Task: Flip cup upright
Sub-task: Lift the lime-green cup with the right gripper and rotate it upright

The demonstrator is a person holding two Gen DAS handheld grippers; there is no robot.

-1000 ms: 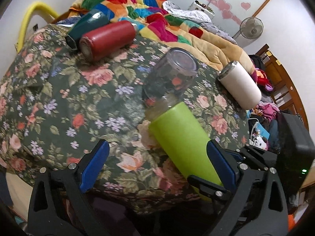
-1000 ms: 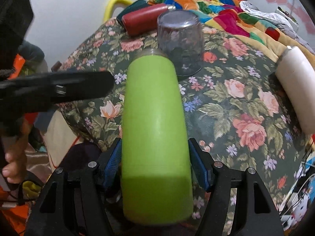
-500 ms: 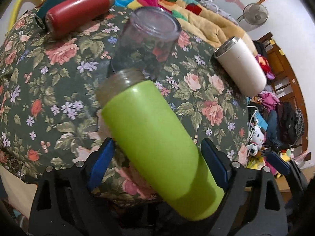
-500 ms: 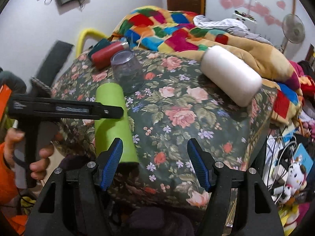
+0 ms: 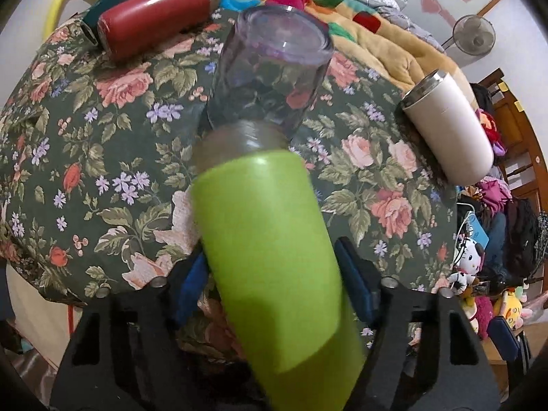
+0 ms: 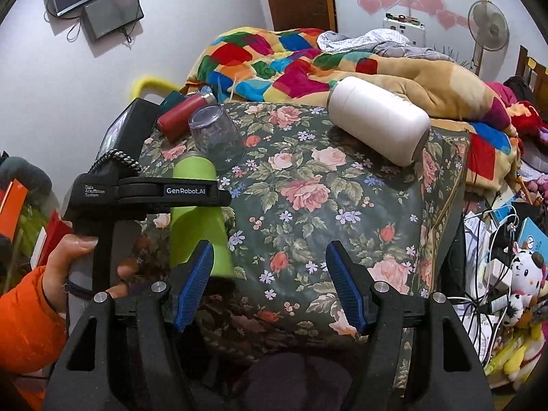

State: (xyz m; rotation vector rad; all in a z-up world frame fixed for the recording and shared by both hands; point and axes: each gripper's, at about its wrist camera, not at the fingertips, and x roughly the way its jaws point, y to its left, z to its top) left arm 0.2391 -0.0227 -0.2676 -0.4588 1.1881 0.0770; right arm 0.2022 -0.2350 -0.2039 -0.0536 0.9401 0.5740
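A: Two grippers logged. Left to right in the left wrist view: red bottle [image 5: 154, 17] lying on its side at far left of the floral cloth [image 5: 102, 137], clear cup [image 5: 270, 68] in the middle standing mouth down, white tumbler [image 5: 448, 126] on its side at right.

B: And the green bottle [image 5: 274, 267]?

A: It lies between the pads of the left gripper [image 5: 274, 281], which press on its flanks; its neck points at the clear cup and looks to touch it, though I cannot be sure. Seen from the right wrist, the left gripper [image 6: 191, 195] clamps it near the cloth's left edge.

B: Right gripper [image 6: 270, 287]?

A: Spread wide, holding nothing, hanging over the near edge of the cloth.

B: Step in hand?

A: My judgement: grasp made, flip not yet done. Next move calls for lifting the green bottle clear of the cloth, turning the wrist until the mouth faces up, then setting it down away from the clear cup. Soft bedding beneath, so it may tip.
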